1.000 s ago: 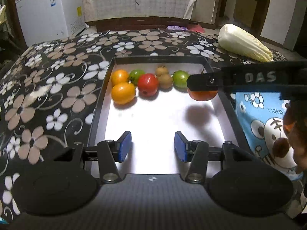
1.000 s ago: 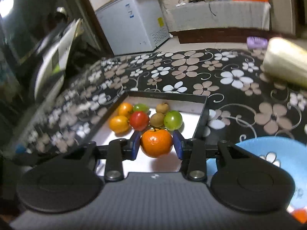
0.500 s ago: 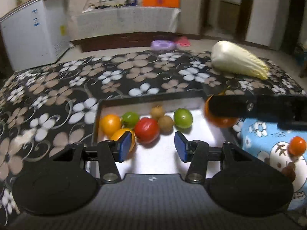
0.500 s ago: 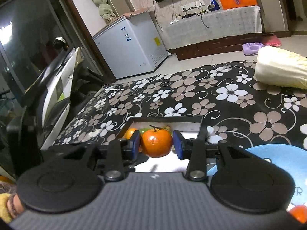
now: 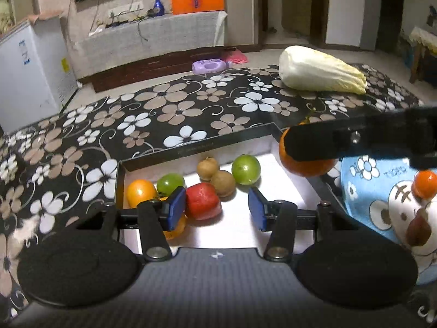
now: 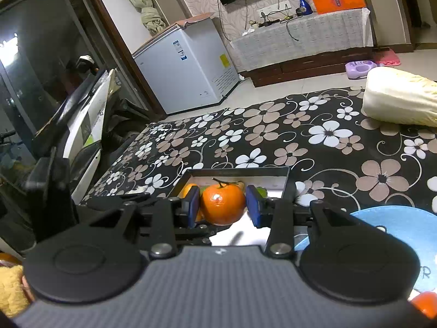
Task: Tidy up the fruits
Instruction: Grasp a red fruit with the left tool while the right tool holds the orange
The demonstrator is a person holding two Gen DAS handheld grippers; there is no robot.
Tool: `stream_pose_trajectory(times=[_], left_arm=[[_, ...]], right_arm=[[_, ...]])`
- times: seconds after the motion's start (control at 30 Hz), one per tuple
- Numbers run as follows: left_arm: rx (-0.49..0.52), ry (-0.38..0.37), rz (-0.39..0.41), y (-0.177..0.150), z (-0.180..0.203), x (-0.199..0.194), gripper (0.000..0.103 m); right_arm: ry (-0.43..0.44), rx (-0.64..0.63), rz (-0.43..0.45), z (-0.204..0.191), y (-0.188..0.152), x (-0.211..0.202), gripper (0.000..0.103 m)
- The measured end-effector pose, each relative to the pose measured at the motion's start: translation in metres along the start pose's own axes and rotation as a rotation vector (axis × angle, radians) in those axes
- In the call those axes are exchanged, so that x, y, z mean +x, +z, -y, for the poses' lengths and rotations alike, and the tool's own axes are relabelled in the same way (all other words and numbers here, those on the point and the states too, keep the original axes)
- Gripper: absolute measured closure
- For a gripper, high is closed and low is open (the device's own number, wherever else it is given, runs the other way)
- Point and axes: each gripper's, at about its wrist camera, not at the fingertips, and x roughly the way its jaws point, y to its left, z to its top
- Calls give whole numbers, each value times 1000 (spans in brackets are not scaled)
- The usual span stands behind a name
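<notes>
1. The tangerine (image 6: 222, 203), orange with a short stem, is clamped between the blue pads of the right gripper (image 6: 222, 205). It hangs above the right rim of the box (image 5: 196, 149), a shallow black-walled box with a white floor. In the left wrist view the same tangerine (image 5: 306, 164) shows half hidden behind a black finger of the right gripper.

2. The left gripper (image 5: 215, 209) stands open with nothing between its pads, over the near part of the box.

3. Open room: the right half of the box floor is bare. All fruit lying in the box crowds its far left corner.

4. Count in the box: two orange fruits, the far one (image 5: 140, 191) plain, the near one mostly hidden behind the left pad; two green fruits (image 5: 245, 169); one red fruit (image 5: 203, 201); two small brown fruits (image 5: 224, 183).

5. Just right of the box lies a blue cartoon cloth (image 5: 382, 205) carrying one small orange fruit (image 5: 424, 184). Beyond the box, on the floral tablecloth (image 5: 169, 109), lies one pale cabbage (image 5: 319, 71).

6. Against a second ago: the tangerine has risen and moved from over the box floor to its right rim. The left gripper's view has swung up, showing more of the room; its opening is unchanged.
</notes>
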Motion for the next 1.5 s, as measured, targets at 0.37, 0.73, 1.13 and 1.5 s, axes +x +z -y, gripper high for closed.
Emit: stream_pose_trajectory(times=[0.37, 0.73, 1.13, 1.5], left_arm=[[57, 87, -13, 3, 9, 12, 58], [-20, 99, 21, -3, 4, -10, 72], [-39, 53, -3, -27, 40, -49, 72], [-81, 49, -40, -65, 62, -87, 72]], right_arm=[[0, 8, -1, 0, -2, -2, 63], [-8, 16, 4, 2, -3, -6, 63], [-4, -50, -9, -13, -13, -16, 63], [-67, -201, -32, -47, -40, -39, 63]])
